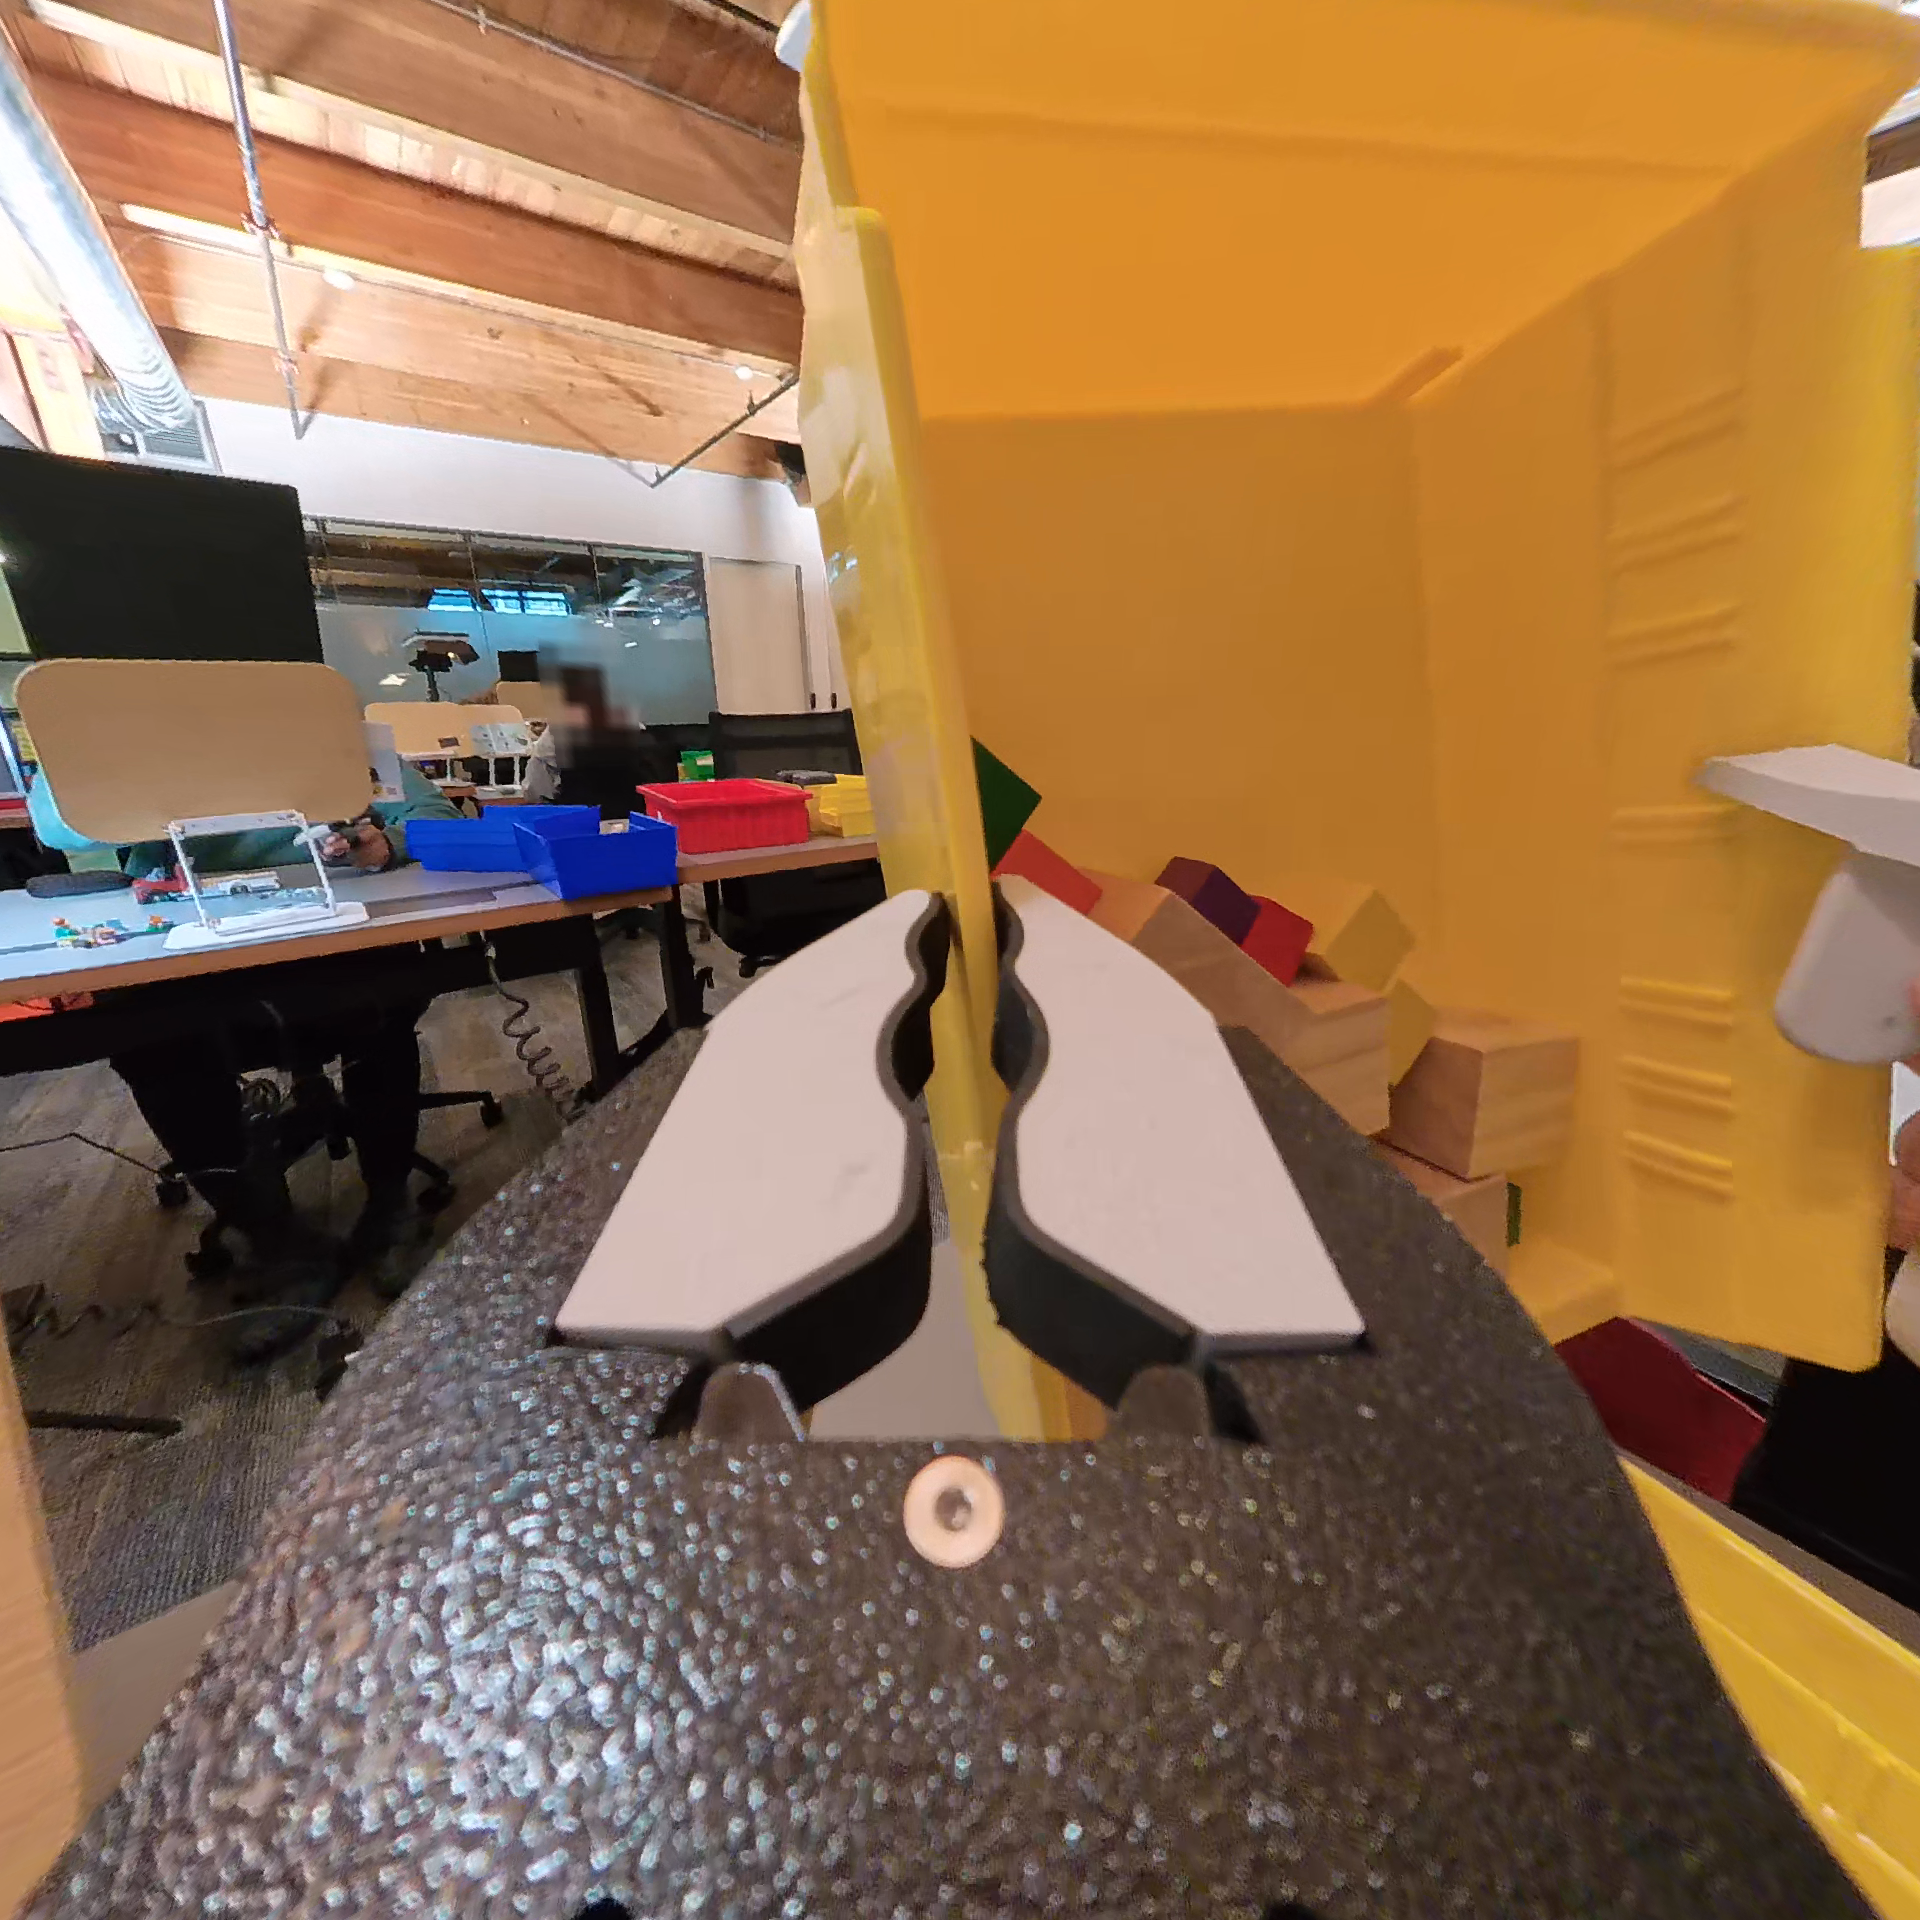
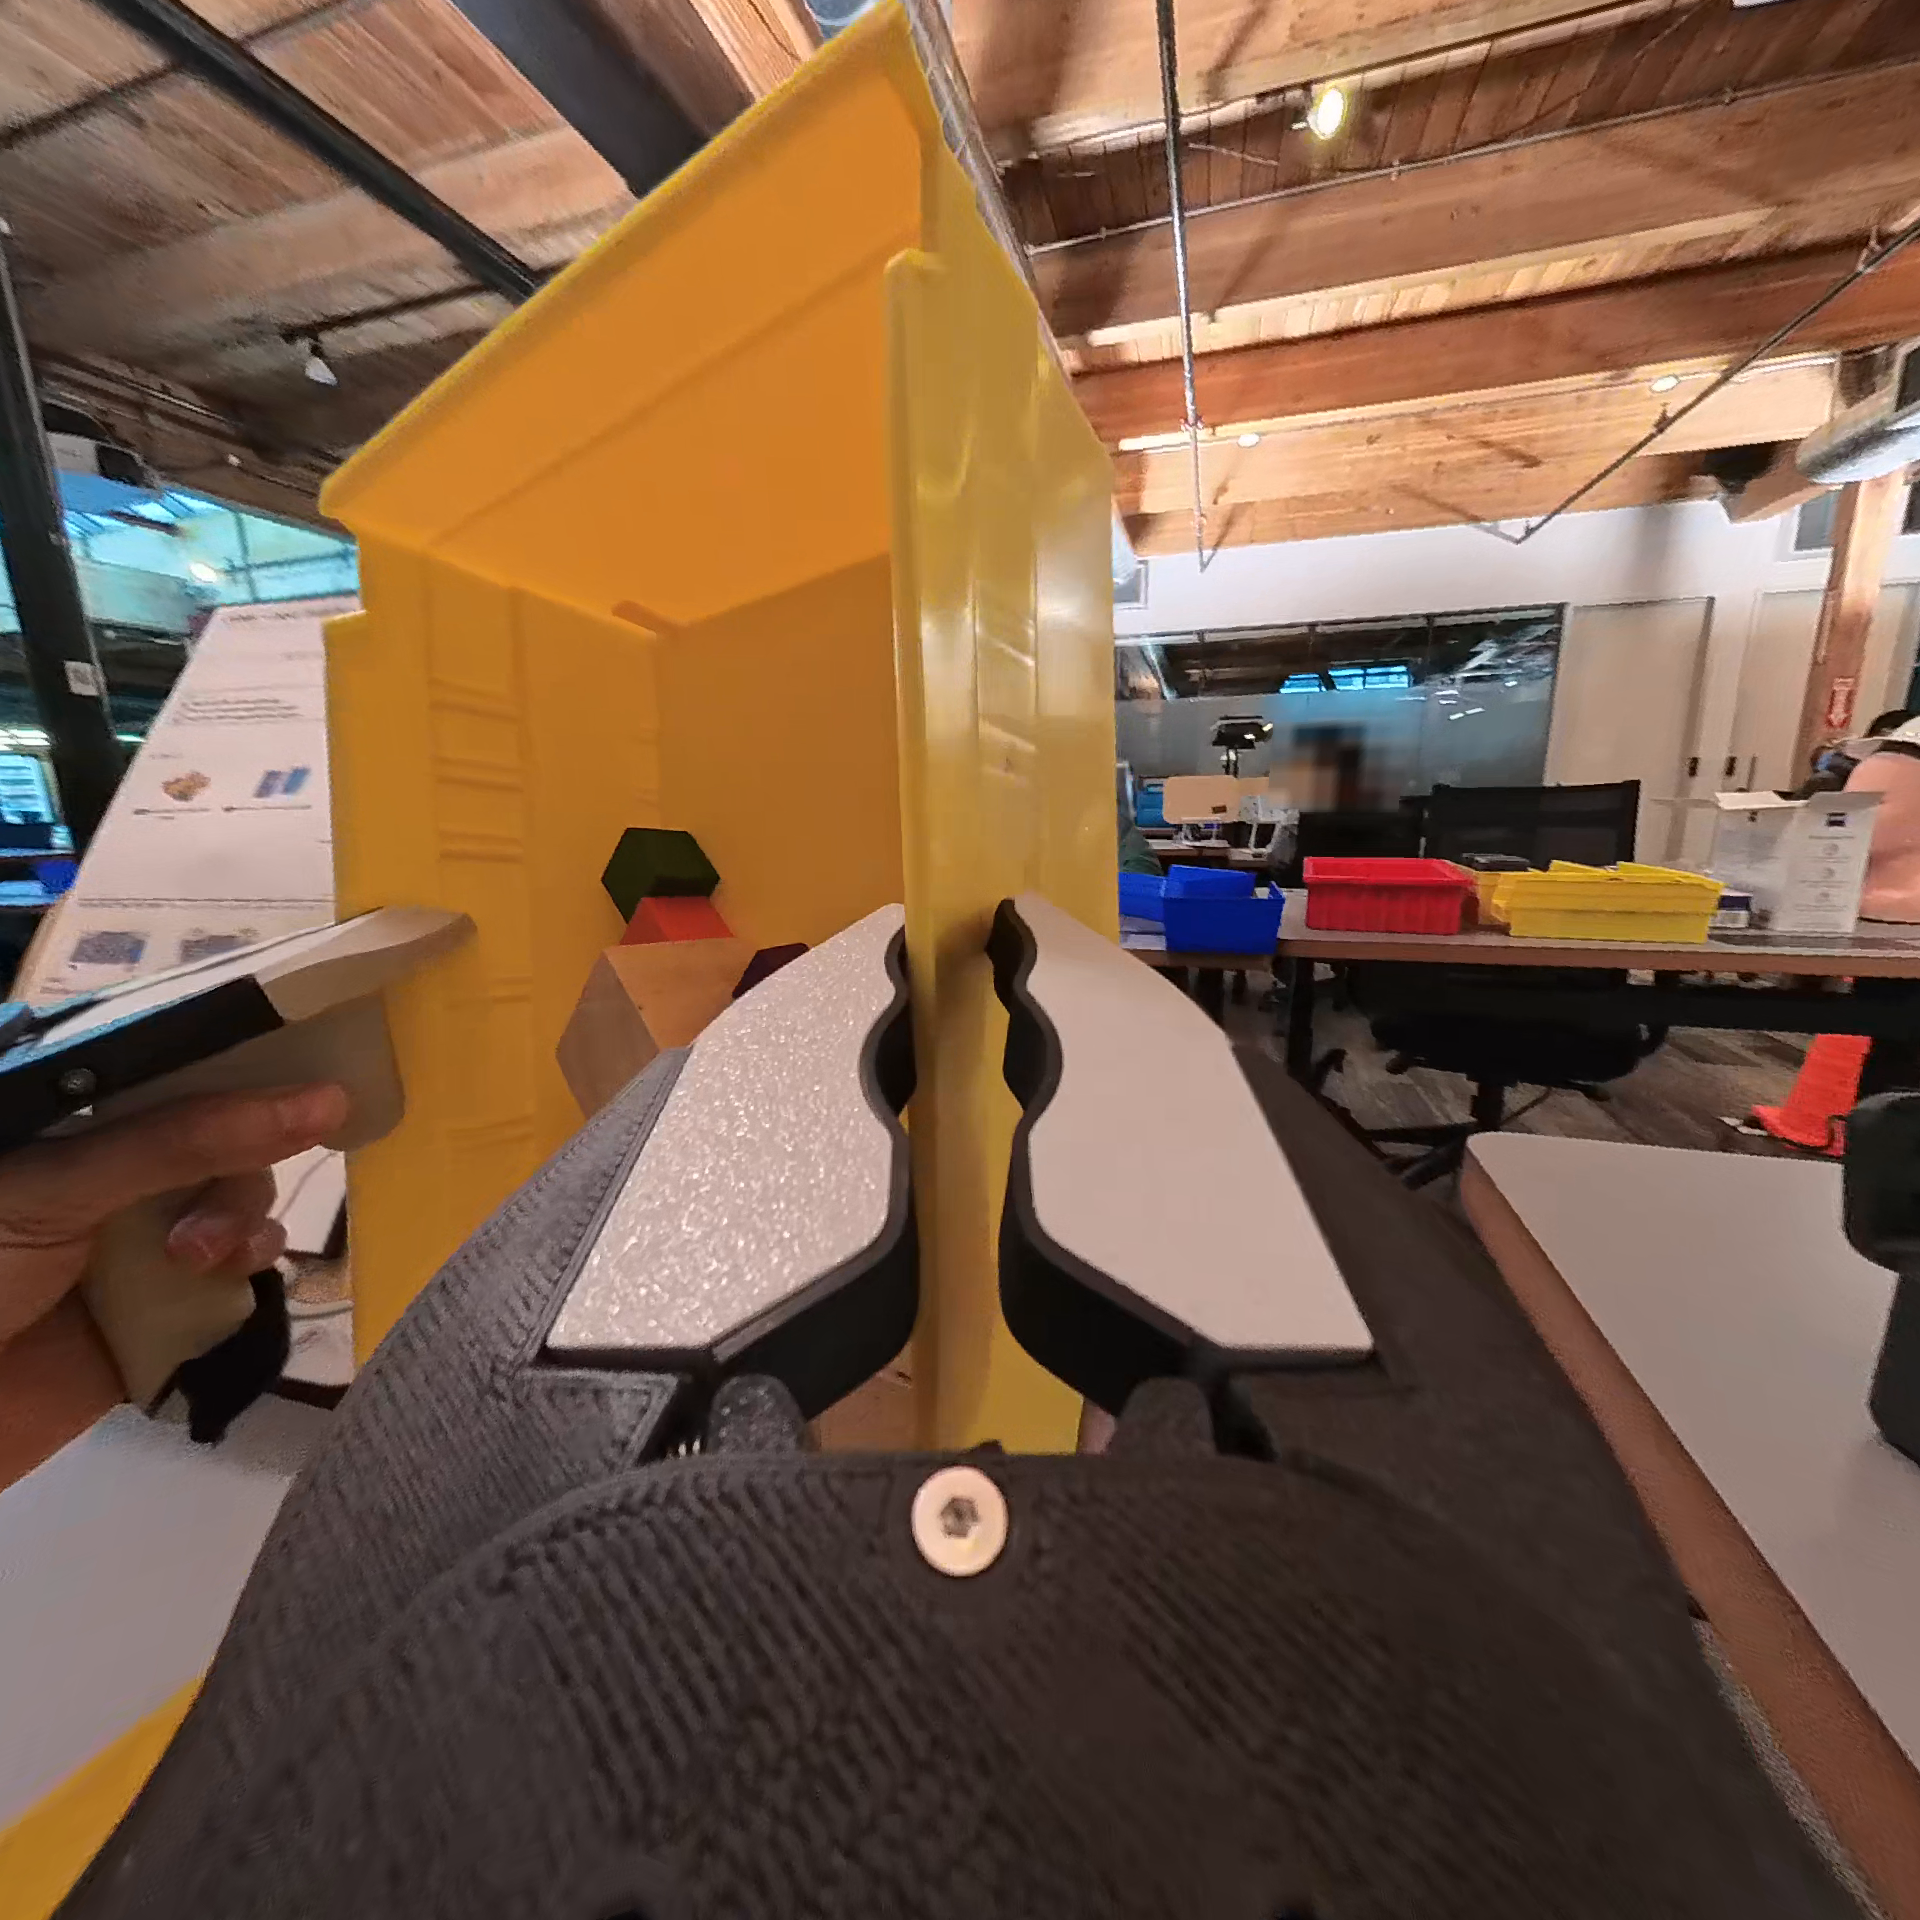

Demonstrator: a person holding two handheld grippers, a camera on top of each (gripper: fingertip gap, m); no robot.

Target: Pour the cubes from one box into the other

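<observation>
Both tongs clamped – yellow box tipped, cubes inside

box – yellow | cubes – green, red, purple, yellow, bare wood | bins at 3 o'clock – red, blue, yellow

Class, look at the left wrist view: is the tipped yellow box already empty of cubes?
No: several cubes lie piled inside the yellow box.

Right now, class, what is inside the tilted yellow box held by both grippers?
Inside the yellow box are wooden cubes: plain wood, red, purple, yellow and green, heaped at its lower end. The left gripper hides any cubes beneath it.
</observation>
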